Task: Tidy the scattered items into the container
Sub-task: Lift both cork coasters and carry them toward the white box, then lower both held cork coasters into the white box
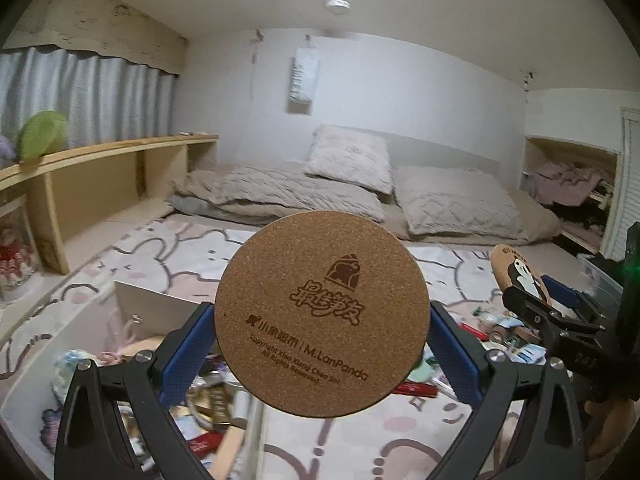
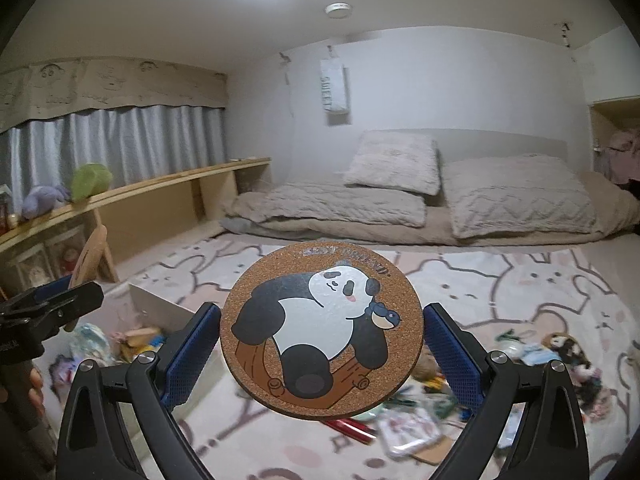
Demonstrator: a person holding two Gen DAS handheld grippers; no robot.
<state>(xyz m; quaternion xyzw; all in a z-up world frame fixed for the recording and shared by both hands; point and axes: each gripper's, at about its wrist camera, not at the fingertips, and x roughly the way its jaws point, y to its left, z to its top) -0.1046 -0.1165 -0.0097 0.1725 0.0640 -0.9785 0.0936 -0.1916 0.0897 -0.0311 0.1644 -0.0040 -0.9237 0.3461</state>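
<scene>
We hold 2 cork coasters, 1 per gripper. The left gripper (image 1: 322, 354) is clamped on the logo coaster (image 1: 322, 314) by opposite rim edges; the right gripper (image 2: 322, 354) pinches the panda coaster (image 2: 320, 330) likewise. Both sit upright between the pads. Cork looks light, stiff and grippy, though edges may crumble, so moderate squeeze suffices. The container (image 1: 156, 308) lies below and left of each gripper.
</scene>
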